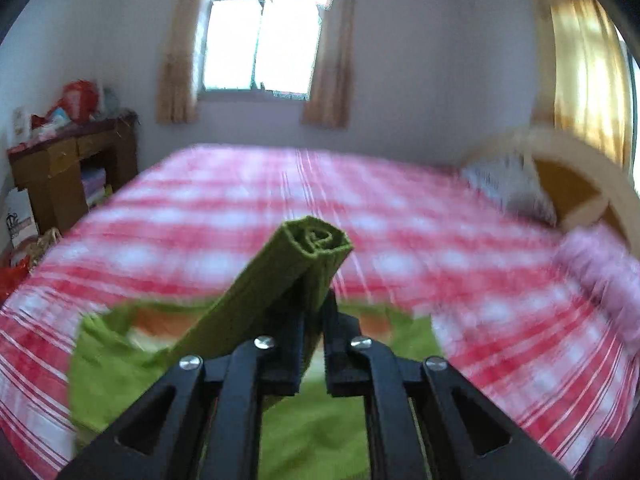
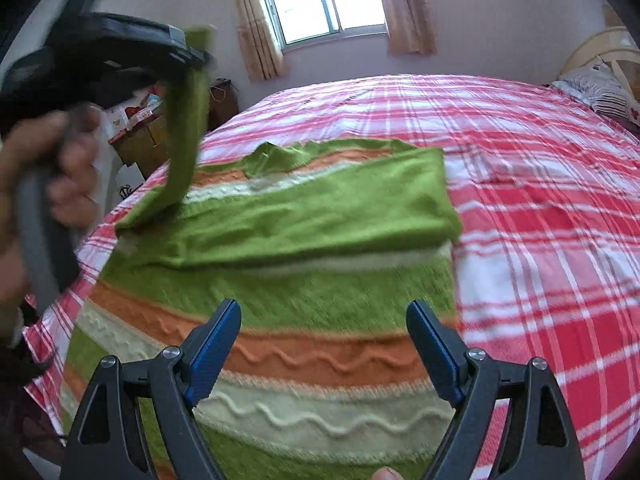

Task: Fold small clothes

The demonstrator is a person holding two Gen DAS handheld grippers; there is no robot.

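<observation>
A small green sweater (image 2: 280, 292) with orange and cream wavy stripes lies flat on the bed. One green sleeve (image 2: 320, 216) is folded across its chest. My left gripper (image 1: 312, 300) is shut on the cuff of the other green sleeve (image 1: 308, 248) and holds it up in the air. It also shows in the right wrist view (image 2: 192, 52), high at the left, with the sleeve (image 2: 186, 136) hanging from it to the sweater. My right gripper (image 2: 324, 320) is open and empty, just above the sweater's lower striped part.
The bed has a red and white checked sheet (image 2: 540, 240). Pillows (image 2: 600, 88) and a wooden headboard (image 1: 580, 184) are at the right. A wooden desk (image 1: 60, 176) with clutter stands left of the bed. A curtained window (image 1: 260, 36) is in the far wall.
</observation>
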